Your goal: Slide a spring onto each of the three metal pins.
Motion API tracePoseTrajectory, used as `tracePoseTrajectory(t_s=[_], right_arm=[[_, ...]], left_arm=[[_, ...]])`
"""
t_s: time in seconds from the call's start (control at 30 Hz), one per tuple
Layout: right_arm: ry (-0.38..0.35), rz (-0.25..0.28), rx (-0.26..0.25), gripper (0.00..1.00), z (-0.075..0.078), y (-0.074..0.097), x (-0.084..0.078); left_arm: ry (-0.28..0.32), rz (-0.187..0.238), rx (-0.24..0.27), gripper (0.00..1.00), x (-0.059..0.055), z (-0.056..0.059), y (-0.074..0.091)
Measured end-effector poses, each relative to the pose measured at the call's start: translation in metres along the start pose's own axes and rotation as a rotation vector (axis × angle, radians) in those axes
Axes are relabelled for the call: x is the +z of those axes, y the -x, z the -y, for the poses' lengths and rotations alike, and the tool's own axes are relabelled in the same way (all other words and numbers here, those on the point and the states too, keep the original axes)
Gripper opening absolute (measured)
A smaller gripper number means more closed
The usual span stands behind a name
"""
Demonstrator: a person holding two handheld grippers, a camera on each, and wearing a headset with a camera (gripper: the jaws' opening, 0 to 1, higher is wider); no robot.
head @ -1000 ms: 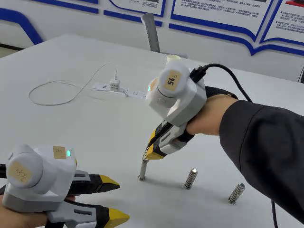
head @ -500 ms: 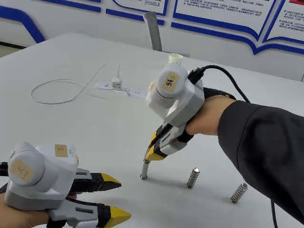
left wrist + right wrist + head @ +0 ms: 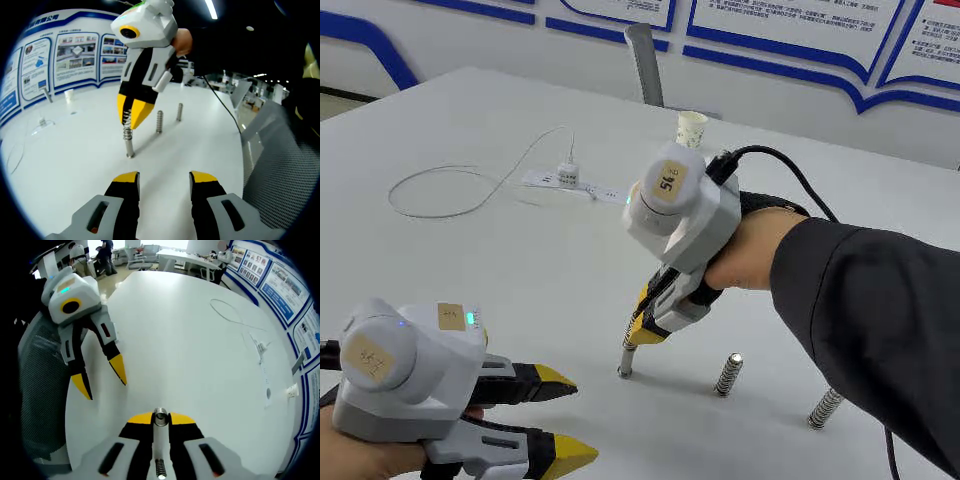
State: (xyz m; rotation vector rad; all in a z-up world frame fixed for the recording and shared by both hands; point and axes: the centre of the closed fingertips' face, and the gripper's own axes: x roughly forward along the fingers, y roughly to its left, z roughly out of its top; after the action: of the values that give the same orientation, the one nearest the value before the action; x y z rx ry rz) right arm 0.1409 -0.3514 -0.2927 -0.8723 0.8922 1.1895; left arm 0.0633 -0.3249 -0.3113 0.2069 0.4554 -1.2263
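White counter [image 3: 470,260], blue-trimmed posters [image 3: 790,30] behind: the right tongs [image 3: 640,333] are clamped on a spring [image 3: 127,125] and hold it upright. Its long axis runs in line with the bare pin [image 3: 624,358] at 6 o'clock beneath, with its lower end at the pin's top. Tongs, spring and pin are placed much as they were a second ago. A second pin [image 3: 727,374] and a third pin [image 3: 825,408], each wearing a spring, stand toward 3 o'clock. The left tongs [image 3: 565,420] hover at 8 o'clock, jaws parted and holding nothing. A paper cup [image 3: 691,129] sits at 12 o'clock.
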Motion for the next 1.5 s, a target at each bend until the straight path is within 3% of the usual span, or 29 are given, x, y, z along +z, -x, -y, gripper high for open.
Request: tracePoseTrajectory(t_s=[0.63, 1.5], right_arm=[[-0.026, -0.034, 0.011, 0.12, 0.0, -0.017, -0.011], [-0.054, -0.034, 0.009, 0.12, -0.001, -0.031, -0.017]], left_arm=[[0.003, -0.002, 0.001, 0.4, -0.001, 0.0, 0.0], [0.005, -0.003, 0.003, 0.4, -0.001, 0.0, 0.0]])
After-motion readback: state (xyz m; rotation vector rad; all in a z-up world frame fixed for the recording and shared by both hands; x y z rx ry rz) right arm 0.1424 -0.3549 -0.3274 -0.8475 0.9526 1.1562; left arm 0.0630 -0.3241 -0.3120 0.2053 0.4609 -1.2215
